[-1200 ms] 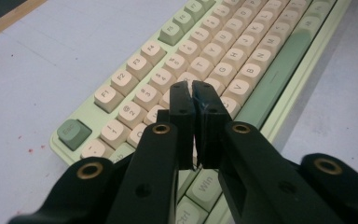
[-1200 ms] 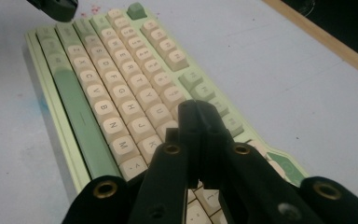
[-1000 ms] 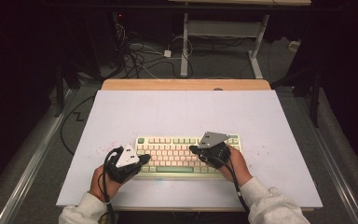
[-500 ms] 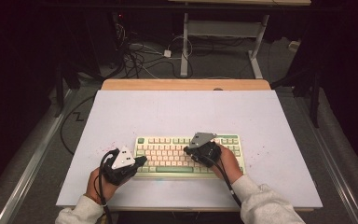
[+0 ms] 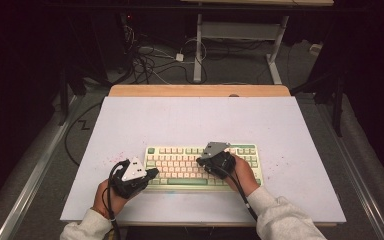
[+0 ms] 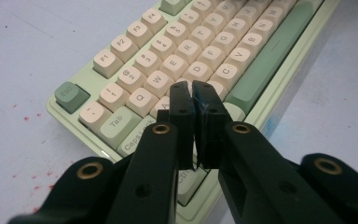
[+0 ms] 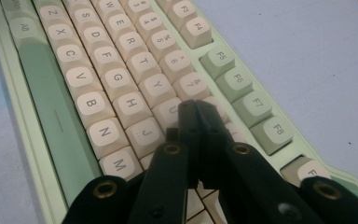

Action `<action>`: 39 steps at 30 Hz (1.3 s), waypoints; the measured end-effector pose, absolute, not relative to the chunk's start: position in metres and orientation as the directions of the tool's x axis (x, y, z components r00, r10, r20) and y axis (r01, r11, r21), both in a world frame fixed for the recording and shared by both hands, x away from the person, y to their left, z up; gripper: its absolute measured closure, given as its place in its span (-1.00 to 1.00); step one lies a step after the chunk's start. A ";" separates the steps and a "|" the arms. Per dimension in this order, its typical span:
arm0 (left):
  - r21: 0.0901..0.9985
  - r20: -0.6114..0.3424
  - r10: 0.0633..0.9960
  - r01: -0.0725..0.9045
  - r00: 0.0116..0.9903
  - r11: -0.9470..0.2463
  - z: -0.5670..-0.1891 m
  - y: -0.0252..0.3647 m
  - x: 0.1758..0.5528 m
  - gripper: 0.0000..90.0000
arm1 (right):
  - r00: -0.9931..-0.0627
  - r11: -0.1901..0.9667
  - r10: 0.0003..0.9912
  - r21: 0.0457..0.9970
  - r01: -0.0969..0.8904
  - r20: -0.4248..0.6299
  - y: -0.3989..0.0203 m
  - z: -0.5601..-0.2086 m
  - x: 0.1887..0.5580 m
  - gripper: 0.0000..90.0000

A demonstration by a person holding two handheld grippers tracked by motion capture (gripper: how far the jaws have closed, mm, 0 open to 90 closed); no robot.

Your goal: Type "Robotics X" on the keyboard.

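Two closed grippers sit over a green-and-cream keyboard point(image 5: 202, 164) at lower centre of the white table point(image 5: 190, 120): left gripper point(image 6: 193, 91) near A, right gripper point(image 7: 196, 108) near U. Jaws pressed together, holding nothing. Typing seems underway; progress cannot be judged.

Pale mint-green keyboard point(image 5: 202, 165), cream letter keys, darker sage on the space bar point(image 6: 272, 46) and Esc key point(image 6: 71, 96). Left tongs point(image 6: 192, 88) and right tongs point(image 7: 195, 108): black all over, brass-coloured rivets. Table point(image 5: 180, 120) is pale lilac-white, red speckles at 9 o'clock of the keyboard, tan wood edge at 12 o'clock.
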State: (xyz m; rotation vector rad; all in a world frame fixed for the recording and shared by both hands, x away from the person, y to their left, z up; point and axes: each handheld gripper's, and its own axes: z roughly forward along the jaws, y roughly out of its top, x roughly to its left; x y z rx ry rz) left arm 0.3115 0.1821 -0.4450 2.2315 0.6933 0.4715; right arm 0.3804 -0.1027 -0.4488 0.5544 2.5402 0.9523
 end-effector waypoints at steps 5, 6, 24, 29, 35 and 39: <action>0.739 0.120 0.603 0.335 0.789 -0.585 -0.446 0.182 0.312 0.89 | -0.853 0.701 0.478 0.677 0.227 -0.209 -0.102 -0.451 0.379 1.00; 0.739 0.120 0.603 0.335 0.789 -0.585 -0.446 0.182 0.312 0.89 | -0.853 0.700 0.477 0.678 0.224 -0.212 -0.101 -0.452 0.379 1.00; 0.732 0.122 0.600 0.337 0.790 -0.592 -0.447 0.180 0.313 0.89 | -0.847 0.632 0.493 0.751 0.191 -0.198 -0.117 -0.426 0.365 1.00; 0.732 0.121 0.600 0.338 0.791 -0.592 -0.447 0.181 0.313 0.89 | -0.844 0.616 0.498 0.766 0.184 -0.199 -0.122 -0.422 0.364 1.00; 0.729 0.122 0.597 0.337 0.793 -0.596 -0.448 0.180 0.313 0.89 | -0.844 0.608 0.497 0.774 0.176 -0.200 -0.127 -0.418 0.360 1.00; 0.730 0.122 0.596 0.335 0.794 -0.595 -0.447 0.180 0.314 0.89 | -0.843 0.601 0.501 0.780 0.176 -0.196 -0.128 -0.416 0.358 1.00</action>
